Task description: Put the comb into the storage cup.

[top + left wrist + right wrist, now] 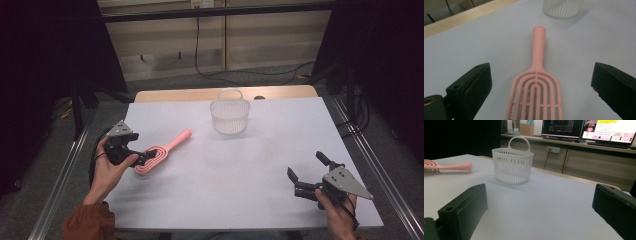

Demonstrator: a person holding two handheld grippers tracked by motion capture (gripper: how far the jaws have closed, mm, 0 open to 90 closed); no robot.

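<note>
From above, the left gripper (131,151) sits at the table's (260,175) left edge, jaws apart around the head of the pink hairbrush (162,151). The brush lies flat, its handle pointing up and right toward the white basket (229,116). The right gripper (306,175) rests low near the right front corner, jaws apart on nothing.

In the left gripper view, the hairbrush (537,87) runs straight ahead between the spread jaws, handle far.

In the right gripper view, the basket (512,165) stands upright ahead, hairbrush (446,166) off left.
</note>
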